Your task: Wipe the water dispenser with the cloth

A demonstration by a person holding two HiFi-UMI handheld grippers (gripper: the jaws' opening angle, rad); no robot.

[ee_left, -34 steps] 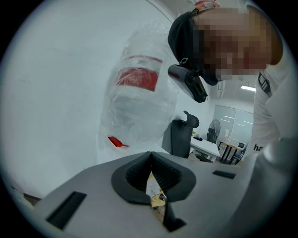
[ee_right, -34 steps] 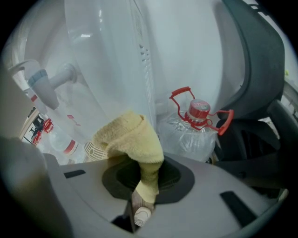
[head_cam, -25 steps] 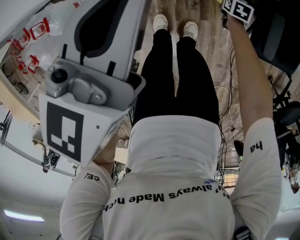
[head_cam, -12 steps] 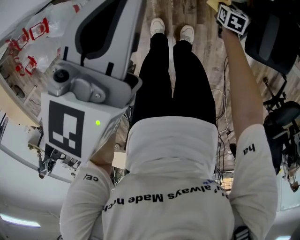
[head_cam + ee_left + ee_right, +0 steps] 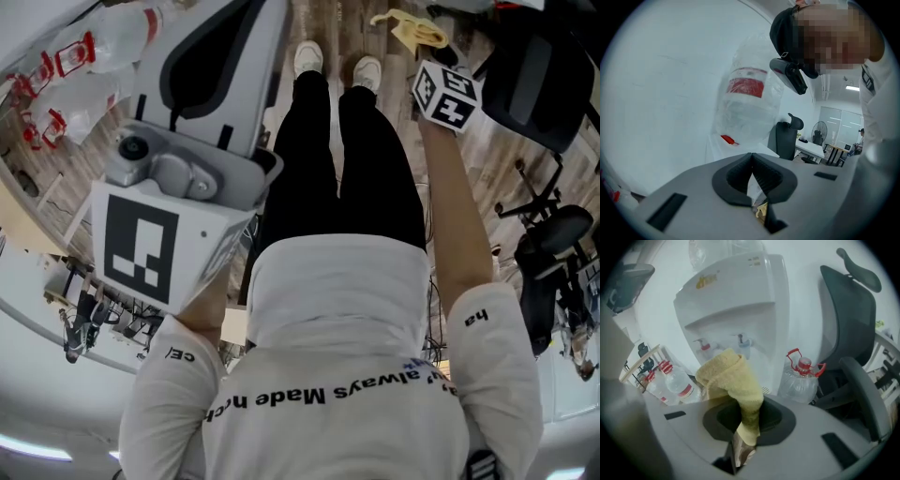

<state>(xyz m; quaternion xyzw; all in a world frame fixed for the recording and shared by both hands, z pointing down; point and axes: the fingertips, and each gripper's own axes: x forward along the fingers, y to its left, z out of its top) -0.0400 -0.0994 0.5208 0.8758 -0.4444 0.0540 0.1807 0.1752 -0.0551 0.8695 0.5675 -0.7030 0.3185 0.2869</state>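
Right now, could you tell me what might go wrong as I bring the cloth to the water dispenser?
1. The right gripper pinches only a narrow fold of the cloth; the loose bulk could pull free under rubbing.
2. The cloth may snag on the two taps of the water dispenser.
3. The bottle beside it could get knocked.
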